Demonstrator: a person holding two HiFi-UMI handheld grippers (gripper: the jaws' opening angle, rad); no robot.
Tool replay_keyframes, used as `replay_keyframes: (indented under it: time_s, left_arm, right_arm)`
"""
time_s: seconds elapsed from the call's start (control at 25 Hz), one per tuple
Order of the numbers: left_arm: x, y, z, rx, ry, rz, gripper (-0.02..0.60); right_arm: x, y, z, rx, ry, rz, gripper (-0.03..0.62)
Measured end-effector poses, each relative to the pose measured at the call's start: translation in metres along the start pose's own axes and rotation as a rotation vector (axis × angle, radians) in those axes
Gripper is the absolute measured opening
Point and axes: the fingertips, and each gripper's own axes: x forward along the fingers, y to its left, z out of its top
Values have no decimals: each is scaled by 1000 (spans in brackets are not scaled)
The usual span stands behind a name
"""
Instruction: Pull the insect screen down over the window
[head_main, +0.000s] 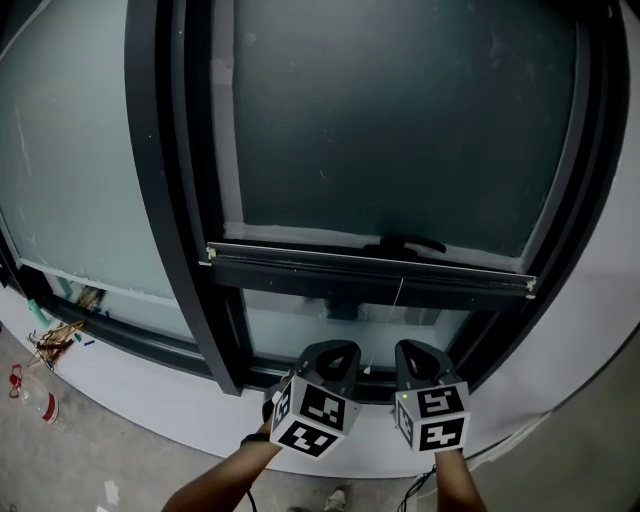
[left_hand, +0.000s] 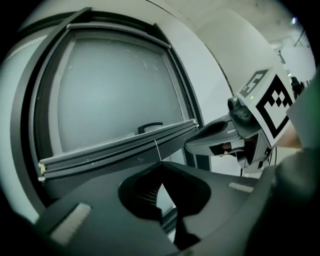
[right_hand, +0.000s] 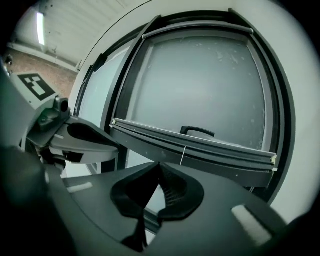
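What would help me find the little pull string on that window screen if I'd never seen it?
Find the big dark-framed window. A horizontal bar crosses it at about mid-height, with a curved black handle just above. Below that handle a thin pale cord hangs from the bar, the only thread-like thing there.

Left hand-held gripper (head_main: 330, 350): dark grey moulded shell, with two jaws framing a rounded, heart-like opening. Ribbed black pads (left_hand: 145, 192) line the inside. Each jaw has a pale rectangular patch (left_hand: 241, 187) on its upper face. Right hand-held gripper (head_main: 416, 350): same build. Each carries a white cube printed with black square markers: left cube (head_main: 312, 413), right cube (head_main: 432, 417). The right cube has a small green light (head_main: 403, 397) at one corner. Forearms (head_main: 215, 485) are bare, with a dark band (head_main: 254, 438) at the left wrist.
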Motion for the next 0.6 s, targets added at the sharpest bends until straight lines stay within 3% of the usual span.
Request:
replay_keyframes:
  time_s: [0.24, 0.6]
  left_arm:
    - [-23, -11, -7, -163, -62, -8, 18]
    - [-34, -25, -18, -303, -94, -13, 18]
  right_arm:
    - [-24, 34, -4, 129, -50, 22, 6]
    - [-32, 53, -9, 254, -82, 47, 5]
